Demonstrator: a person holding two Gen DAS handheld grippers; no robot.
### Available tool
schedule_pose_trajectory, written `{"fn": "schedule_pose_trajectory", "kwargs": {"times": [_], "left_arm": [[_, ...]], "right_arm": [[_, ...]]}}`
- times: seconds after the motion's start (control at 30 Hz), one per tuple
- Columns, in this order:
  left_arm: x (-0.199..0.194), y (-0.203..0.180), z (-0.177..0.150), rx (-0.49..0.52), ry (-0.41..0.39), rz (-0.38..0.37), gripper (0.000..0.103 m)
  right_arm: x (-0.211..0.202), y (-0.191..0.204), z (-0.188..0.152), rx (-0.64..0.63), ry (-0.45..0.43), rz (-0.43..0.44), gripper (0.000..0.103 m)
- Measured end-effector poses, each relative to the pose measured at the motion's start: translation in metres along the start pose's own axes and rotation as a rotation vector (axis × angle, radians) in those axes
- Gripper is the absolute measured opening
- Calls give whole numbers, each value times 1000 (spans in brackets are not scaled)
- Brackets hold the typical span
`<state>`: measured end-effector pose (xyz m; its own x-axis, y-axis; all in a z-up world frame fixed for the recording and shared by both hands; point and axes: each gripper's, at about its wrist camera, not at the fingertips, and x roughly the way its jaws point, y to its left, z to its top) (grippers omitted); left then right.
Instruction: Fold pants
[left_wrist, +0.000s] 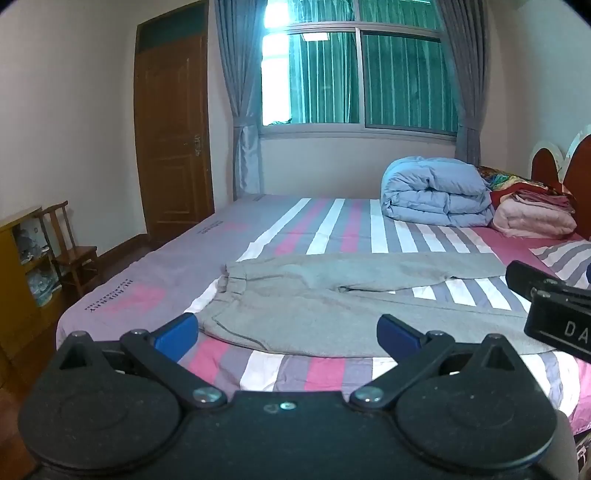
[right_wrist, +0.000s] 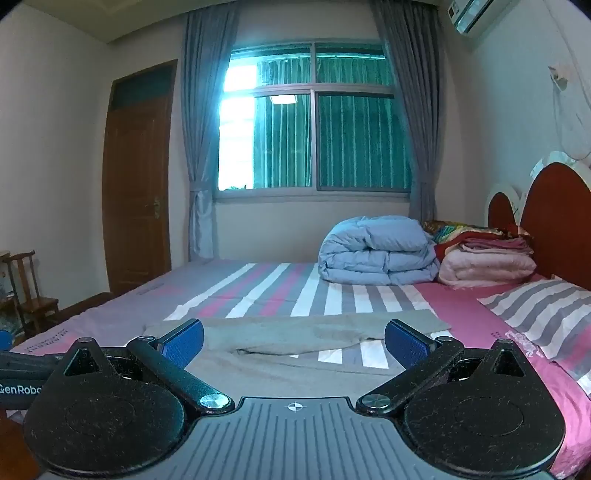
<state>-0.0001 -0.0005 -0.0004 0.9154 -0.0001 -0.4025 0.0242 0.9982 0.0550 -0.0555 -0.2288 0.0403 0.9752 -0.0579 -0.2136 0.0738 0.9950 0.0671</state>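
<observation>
Grey sweatpants (left_wrist: 332, 295) lie spread flat on the striped bed, waistband to the left, both legs running to the right with a gap between them. They also show in the right wrist view (right_wrist: 288, 343). My left gripper (left_wrist: 288, 332) is open and empty, above the near edge of the pants by the waist. My right gripper (right_wrist: 293, 341) is open and empty, above the near leg. The right gripper's body shows at the right edge of the left wrist view (left_wrist: 554, 314).
The bed (left_wrist: 325, 369) has a pink, grey and white striped sheet. A folded blue duvet (left_wrist: 436, 192), pink blankets (left_wrist: 532, 218) and a striped pillow (right_wrist: 543, 310) lie at the headboard end. A wooden chair (left_wrist: 70, 251) and yellow shelf (left_wrist: 18, 258) stand left.
</observation>
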Motion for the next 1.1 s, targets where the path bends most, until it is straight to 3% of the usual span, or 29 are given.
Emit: {"fn": "schedule_pose_trajectory", "kwargs": {"times": [0.73,1.1], "left_arm": [[8,-3,-6,-6,9,5,97],[8,-2,-9,-46,-41,-13,97]], "right_arm": [[5,1,-3,-21,6,-22,103],[6,6,-4,-20,14,-27,103]]}}
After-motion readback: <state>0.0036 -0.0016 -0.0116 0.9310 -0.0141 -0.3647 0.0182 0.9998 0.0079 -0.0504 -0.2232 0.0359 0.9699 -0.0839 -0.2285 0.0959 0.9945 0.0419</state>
